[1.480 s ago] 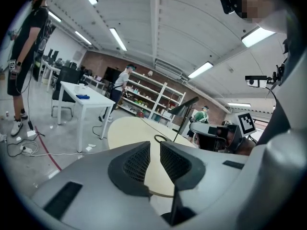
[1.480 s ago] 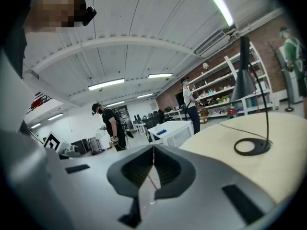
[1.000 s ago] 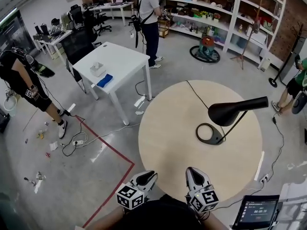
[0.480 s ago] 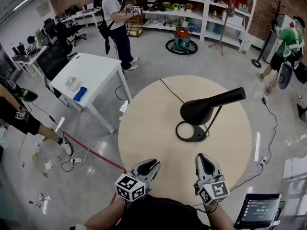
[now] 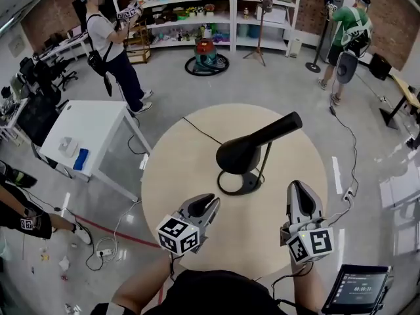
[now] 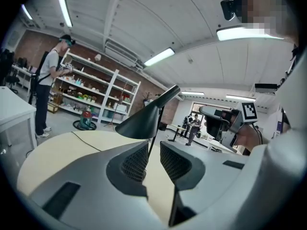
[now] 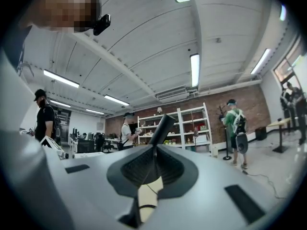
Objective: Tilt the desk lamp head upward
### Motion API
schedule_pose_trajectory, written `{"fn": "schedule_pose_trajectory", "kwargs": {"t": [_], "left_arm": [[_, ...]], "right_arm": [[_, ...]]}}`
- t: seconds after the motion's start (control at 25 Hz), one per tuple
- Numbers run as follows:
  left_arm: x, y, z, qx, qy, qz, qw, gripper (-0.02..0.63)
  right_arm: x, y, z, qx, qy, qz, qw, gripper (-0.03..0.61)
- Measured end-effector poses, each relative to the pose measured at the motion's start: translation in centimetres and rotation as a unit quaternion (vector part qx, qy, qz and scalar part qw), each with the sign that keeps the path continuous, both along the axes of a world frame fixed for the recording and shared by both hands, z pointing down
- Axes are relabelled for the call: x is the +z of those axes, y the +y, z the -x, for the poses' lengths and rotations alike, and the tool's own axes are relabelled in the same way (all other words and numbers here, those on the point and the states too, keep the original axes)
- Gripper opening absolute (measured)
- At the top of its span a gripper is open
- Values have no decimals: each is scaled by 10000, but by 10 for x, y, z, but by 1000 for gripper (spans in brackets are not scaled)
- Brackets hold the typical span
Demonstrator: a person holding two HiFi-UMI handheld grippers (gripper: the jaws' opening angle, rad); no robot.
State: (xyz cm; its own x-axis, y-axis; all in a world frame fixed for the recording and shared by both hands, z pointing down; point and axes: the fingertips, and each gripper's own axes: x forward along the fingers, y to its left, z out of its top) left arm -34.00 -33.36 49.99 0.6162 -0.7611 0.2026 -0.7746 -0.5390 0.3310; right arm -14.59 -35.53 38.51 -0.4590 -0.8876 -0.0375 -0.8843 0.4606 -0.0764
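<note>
A black desk lamp [image 5: 241,155] stands just right of centre on a round wooden table [image 5: 172,176], its cone-shaped head [image 6: 144,120] slanting up toward the far right above a ring base [image 5: 240,184]. The person's two handheld grippers hover over the table's near edge, well short of the lamp. The left gripper [image 5: 207,203] has its jaws parted with nothing between them, the lamp's thin stem showing beyond the gap. The right gripper [image 5: 296,188] has its jaws pressed together and empty. In the workshop behind, one person [image 5: 113,41] stands by white shelves [image 5: 197,12]; another, in green [image 5: 348,28], stands at the far right.
</note>
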Motion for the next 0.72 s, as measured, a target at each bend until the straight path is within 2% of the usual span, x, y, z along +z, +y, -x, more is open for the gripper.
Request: {"fn": "schedule_pose_trajectory", "kwargs": {"t": [0.16, 0.28, 0.32, 0.52, 0.64, 0.72], "left_arm": [[-4, -30, 7, 87, 122, -16, 9999, 66], [-2, -50, 10, 103, 300, 58, 9995, 71], [0, -55, 10, 115, 372, 100, 9992, 105], [10, -73, 14, 106, 721, 356, 9967, 132], [15, -77, 12, 111, 714, 393, 9966, 143], [21, -76, 11, 142, 736, 465, 9961, 143]], "right_arm": [[-22, -9, -7, 517, 184, -157, 9984, 6], [-37, -16, -8, 685, 438, -266, 9963, 8], [-41, -19, -8, 708, 526, -310, 9956, 26], [-69, -36, -15, 759, 818, -526, 9924, 77], [-81, -48, -18, 741, 874, -573, 9918, 81], [-74, -54, -14, 662, 777, -437, 9938, 89]]}}
